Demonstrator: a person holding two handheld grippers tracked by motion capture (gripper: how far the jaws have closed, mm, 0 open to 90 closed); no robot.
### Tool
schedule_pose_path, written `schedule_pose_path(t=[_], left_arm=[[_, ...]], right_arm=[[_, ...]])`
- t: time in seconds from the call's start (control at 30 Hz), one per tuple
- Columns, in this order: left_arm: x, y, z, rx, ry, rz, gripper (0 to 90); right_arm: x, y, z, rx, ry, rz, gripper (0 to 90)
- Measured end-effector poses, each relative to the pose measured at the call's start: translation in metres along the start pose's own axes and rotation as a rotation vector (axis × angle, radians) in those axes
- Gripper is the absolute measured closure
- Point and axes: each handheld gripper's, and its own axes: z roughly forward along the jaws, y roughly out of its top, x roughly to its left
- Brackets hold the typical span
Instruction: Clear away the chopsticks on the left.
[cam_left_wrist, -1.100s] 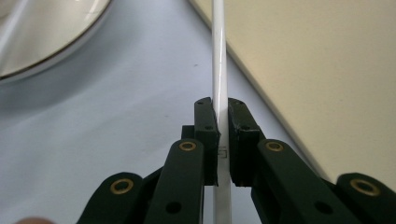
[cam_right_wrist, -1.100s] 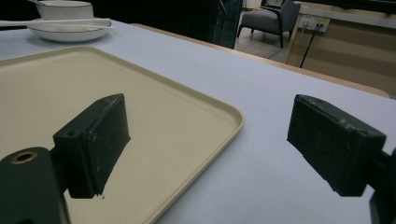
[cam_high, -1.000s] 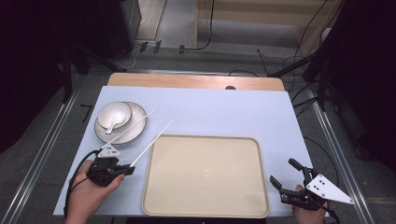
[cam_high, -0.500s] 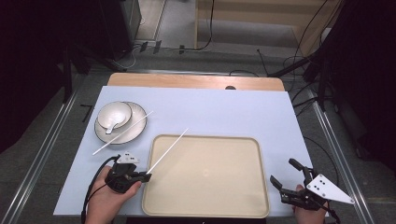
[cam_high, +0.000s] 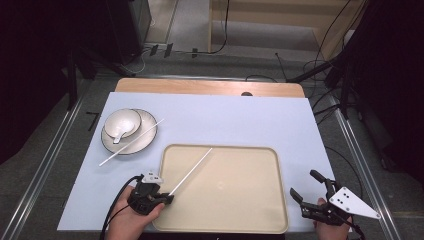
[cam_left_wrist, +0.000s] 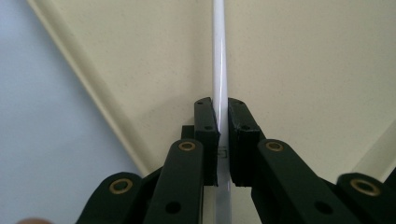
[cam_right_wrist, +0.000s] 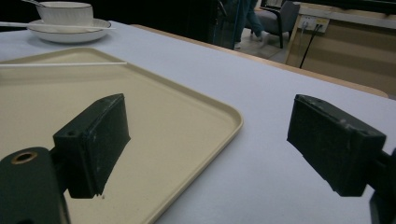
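Left gripper is clamped on a white chopstick, which pokes out ahead of its jaws over the beige tray; can't tell if the tip touches it. Right gripper sits wide open, holding nothing.

Left gripper clamps one white chopstick, angled over the beige tray, a second chopstick lies across the plate and bowl, right gripper open beside the tray.
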Motion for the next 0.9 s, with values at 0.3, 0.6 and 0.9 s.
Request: schedule_pose_path(t=[0.3,0.6,0.9], left_arm=[[-0.003,-0.003,0.000,-0.001,-0.016,-0.012,77.9],[-0.001,0.002,-0.006,-0.075,-0.021,-0.018,73.6],[0.003,0.050,0.009,-0.118,-0.094,0.020,90.0]], right_arm=[[0.000,0.000,0.000,-0.001,0.002,-0.002,13.2],[0.001,0.001,-0.001,-0.005,0.001,0.000,13.2],[0.000,0.000,0.001,0.002,0.007,0.002,13.2]])
